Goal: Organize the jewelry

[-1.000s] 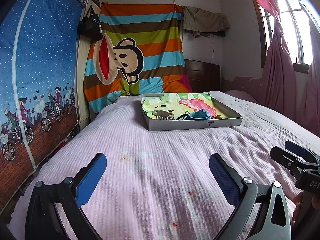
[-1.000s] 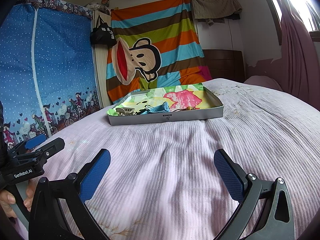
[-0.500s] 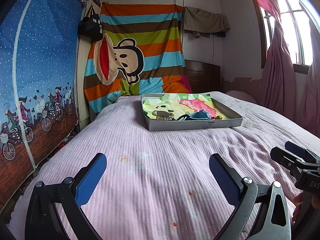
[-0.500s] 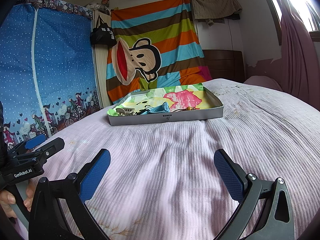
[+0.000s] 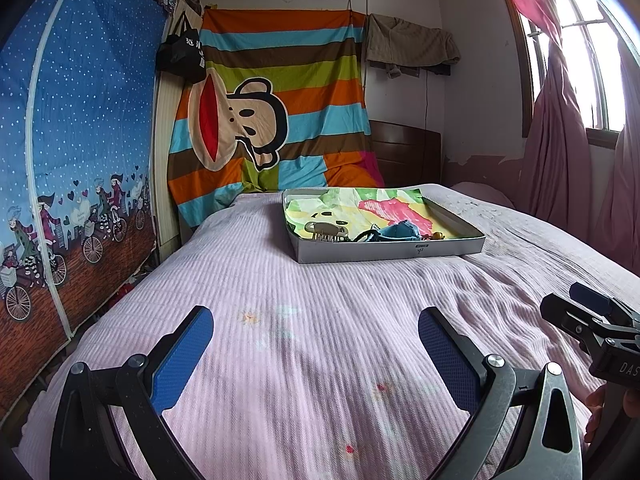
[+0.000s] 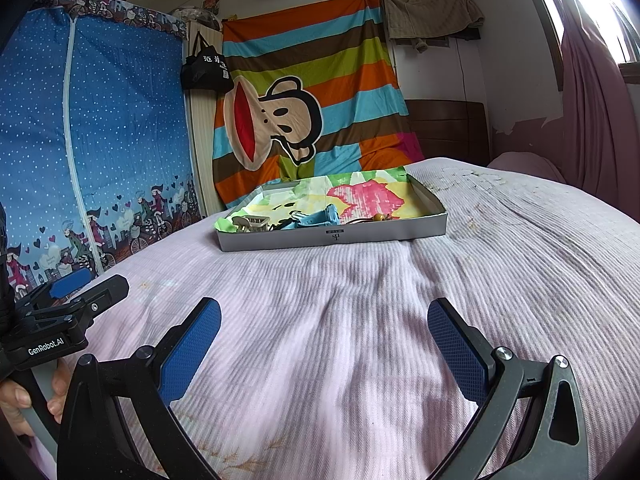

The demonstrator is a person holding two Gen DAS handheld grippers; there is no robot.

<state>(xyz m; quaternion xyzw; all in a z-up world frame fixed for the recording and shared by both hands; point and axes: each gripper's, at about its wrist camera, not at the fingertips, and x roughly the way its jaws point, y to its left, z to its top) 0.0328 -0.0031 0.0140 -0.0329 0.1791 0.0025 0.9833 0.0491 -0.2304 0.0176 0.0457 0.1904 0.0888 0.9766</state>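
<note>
— Nearest? Left gripper (image 5: pixel 316 344) and right gripper (image 6: pixel 324 330), both spread wide, holding nothing, low over the pink bedspread (image 5: pixel 320 292).

— Hard to make out? Jumble in the grey tray (image 5: pixel 384 250): tan hair claw (image 5: pixel 326 230), blue clip (image 6: pixel 318 218), a small bead piece (image 5: pixel 436 236); details too small.

— Placement? Well ahead of both sets of jaws, mid-bed.

— Beyond? Striped monkey blanket (image 5: pixel 276 108), blue wardrobe cover (image 5: pixel 76 136), pink curtains (image 5: pixel 560 152).
</note>
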